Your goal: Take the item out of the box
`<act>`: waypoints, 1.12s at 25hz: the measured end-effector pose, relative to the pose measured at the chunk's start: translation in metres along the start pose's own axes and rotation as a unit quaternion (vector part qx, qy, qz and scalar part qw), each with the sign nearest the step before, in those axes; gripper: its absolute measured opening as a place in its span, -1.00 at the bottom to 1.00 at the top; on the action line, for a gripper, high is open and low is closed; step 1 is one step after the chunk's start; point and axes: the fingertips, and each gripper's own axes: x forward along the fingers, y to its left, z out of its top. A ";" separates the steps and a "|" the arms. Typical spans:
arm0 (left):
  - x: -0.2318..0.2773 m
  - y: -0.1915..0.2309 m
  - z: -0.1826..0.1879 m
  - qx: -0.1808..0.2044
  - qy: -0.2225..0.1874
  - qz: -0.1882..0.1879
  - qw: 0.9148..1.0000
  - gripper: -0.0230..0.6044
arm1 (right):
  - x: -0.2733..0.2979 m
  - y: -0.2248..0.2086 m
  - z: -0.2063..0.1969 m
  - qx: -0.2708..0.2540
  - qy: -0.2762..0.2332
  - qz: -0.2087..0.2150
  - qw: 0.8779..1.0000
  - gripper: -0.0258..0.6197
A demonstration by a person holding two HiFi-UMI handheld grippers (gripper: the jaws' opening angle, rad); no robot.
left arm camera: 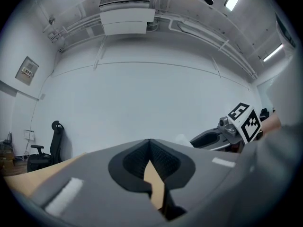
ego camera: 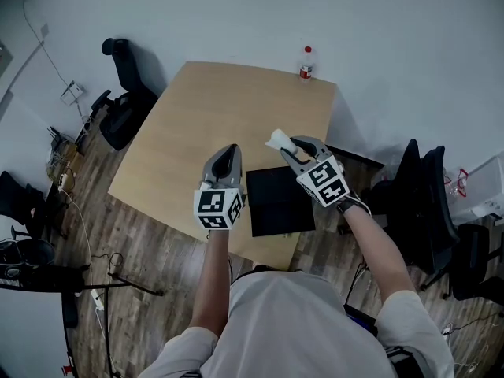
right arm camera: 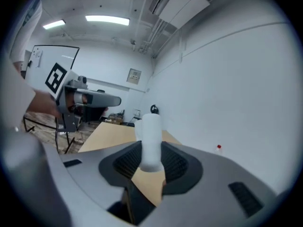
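The left claw is over the wood table. Its two jaws are squeezed together, and there is nothing in them. Just to its right, the black box lies flat by the table's near edge. Next comes the right claw. It is clamped on the white item, a small round stick. The white item is outside the box, held over the table just past the box's far edge.

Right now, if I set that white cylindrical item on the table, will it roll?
Likely rolls: the white cylindrical item looks round-sided. Probably stiff, standing unbent in the right gripper. Its smooth surface may slip.
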 end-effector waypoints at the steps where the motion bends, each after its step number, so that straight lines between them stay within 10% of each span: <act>1: 0.001 -0.001 0.002 -0.003 -0.002 -0.001 1.000 -0.91 | -0.004 -0.007 0.005 0.014 -0.012 -0.017 1.000 -0.50; 11: 0.006 -0.014 0.018 -0.012 -0.022 -0.021 0.999 -0.91 | -0.046 -0.047 0.019 0.086 -0.065 -0.151 0.983 -0.50; 28: 0.007 -0.014 0.004 -0.001 -0.013 0.021 1.000 -0.91 | -0.071 -0.056 0.012 0.193 -0.105 -0.232 0.948 -0.51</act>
